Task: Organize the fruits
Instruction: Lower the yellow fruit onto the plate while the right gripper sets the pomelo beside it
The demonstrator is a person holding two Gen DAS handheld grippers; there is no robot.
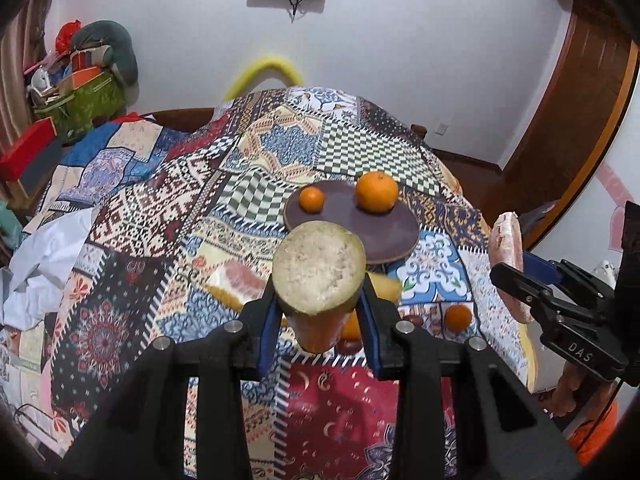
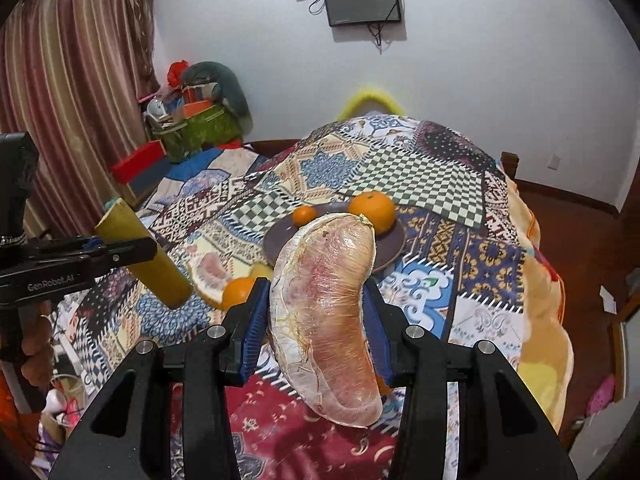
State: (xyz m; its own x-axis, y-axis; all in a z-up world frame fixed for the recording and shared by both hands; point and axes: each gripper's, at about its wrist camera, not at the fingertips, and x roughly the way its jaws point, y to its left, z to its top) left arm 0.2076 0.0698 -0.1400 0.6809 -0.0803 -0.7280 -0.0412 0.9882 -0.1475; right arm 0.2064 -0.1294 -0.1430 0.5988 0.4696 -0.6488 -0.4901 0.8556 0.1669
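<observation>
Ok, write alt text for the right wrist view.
Right tongs grip a peeled pomelo segment above a patchwork cloth. Beyond it, a plate holds two oranges; at left, the left tongs hold a yellowish stick.

White letters "DAS" stand on the black body of the right gripper (image 1: 516, 276), seen at the right edge of the left wrist view. In the right wrist view, pale lettering "GenRobot.AI" runs along the black body of the left gripper (image 2: 132, 250) at the left edge. The wall screens (image 2: 362, 0) carry marks too small to read. No other text, number or sign is legible.
</observation>
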